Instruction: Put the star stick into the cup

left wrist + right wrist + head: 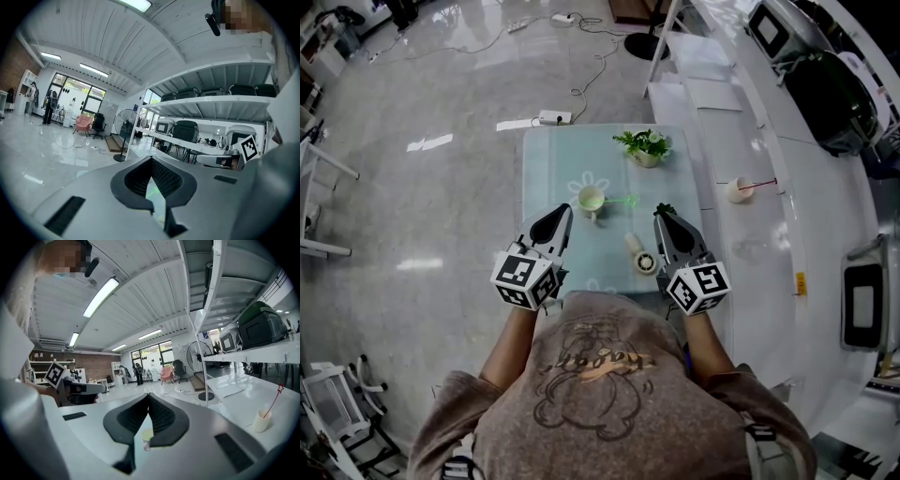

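Left gripper (563, 212) jaws together, nothing held, over desk (548, 159) just left of cup (590, 199). Right gripper (660, 214) jaws closed too, empty, at desk's right side. Green star stick (623, 200) flat on desk just right of upright cup, between grippers, untouched. Potted plant (644, 146) at far edge. Small white object (643, 260) beside right gripper.

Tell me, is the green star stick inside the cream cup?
Out: the green star stick lies flat on the pale green tablecloth beside the cream cup.
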Demonstrator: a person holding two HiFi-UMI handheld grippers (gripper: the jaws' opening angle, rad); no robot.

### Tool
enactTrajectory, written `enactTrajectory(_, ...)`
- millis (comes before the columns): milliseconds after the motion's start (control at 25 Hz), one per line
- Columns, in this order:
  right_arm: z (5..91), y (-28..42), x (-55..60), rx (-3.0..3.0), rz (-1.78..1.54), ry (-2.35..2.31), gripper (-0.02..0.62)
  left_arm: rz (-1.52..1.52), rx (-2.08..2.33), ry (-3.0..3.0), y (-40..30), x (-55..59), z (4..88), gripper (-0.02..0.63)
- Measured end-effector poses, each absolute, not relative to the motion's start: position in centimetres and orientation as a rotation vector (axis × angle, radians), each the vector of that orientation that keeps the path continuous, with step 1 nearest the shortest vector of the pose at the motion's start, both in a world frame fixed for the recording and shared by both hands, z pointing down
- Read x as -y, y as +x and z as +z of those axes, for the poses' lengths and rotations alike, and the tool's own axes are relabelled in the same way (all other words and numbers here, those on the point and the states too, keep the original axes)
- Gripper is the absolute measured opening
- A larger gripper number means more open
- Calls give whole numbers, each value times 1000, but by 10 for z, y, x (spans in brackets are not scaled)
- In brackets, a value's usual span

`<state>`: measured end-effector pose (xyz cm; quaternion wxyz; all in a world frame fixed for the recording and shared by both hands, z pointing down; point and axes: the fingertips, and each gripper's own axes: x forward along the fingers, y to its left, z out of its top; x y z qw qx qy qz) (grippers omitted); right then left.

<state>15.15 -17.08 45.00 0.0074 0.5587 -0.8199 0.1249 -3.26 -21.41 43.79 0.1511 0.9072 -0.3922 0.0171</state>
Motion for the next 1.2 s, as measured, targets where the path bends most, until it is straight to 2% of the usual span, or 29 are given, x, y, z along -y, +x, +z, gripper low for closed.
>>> enactTrajectory(1200,459,148,184,2549,441,1740,2,68,1114,2588,-37,218,441,21)
